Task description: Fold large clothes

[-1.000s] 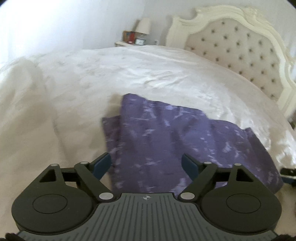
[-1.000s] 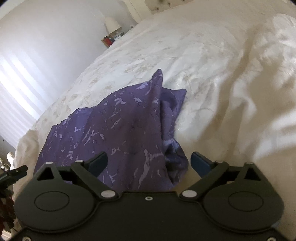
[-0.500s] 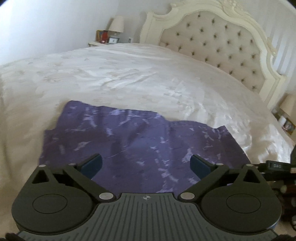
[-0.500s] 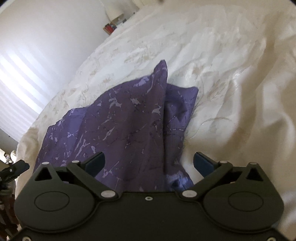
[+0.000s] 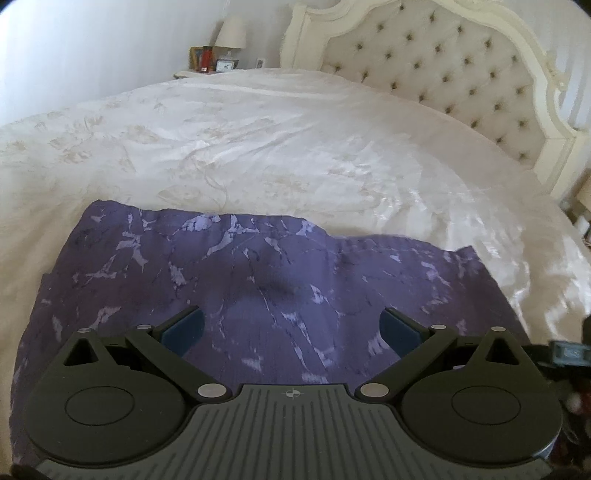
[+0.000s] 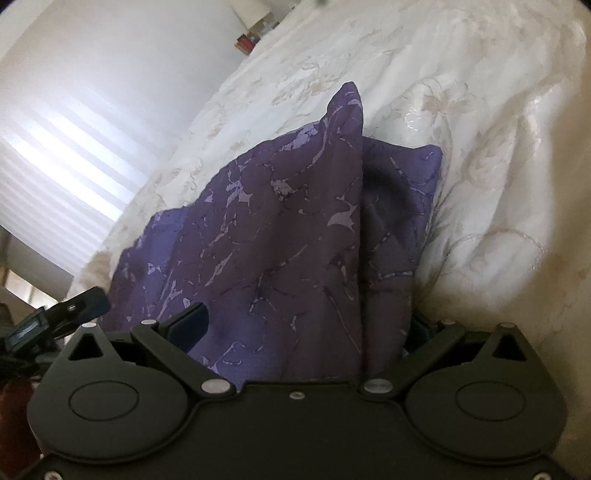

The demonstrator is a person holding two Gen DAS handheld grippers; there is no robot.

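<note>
A purple marbled garment (image 5: 258, 280) lies folded on the white bedspread near the bed's front edge. My left gripper (image 5: 291, 326) is open and empty just above its near part. In the right wrist view the same garment (image 6: 280, 236) shows with one side raised into a peak and a fold running down it. My right gripper (image 6: 306, 328) is open, its jaws wide apart on either side of the garment's near end; the cloth hides the right fingertip. The other gripper's tip (image 6: 79, 308) shows at the left edge.
The white embroidered bedspread (image 5: 295, 140) covers the bed. A tufted cream headboard (image 5: 443, 74) stands at the back right. A nightstand with a lamp (image 5: 231, 33), a clock and small items is at the back. A window blind (image 6: 55, 173) is at the left.
The left gripper has swung to face the garment square on and moved closer. The right gripper has moved in lower, so the cloth now lies between its open jaws.
</note>
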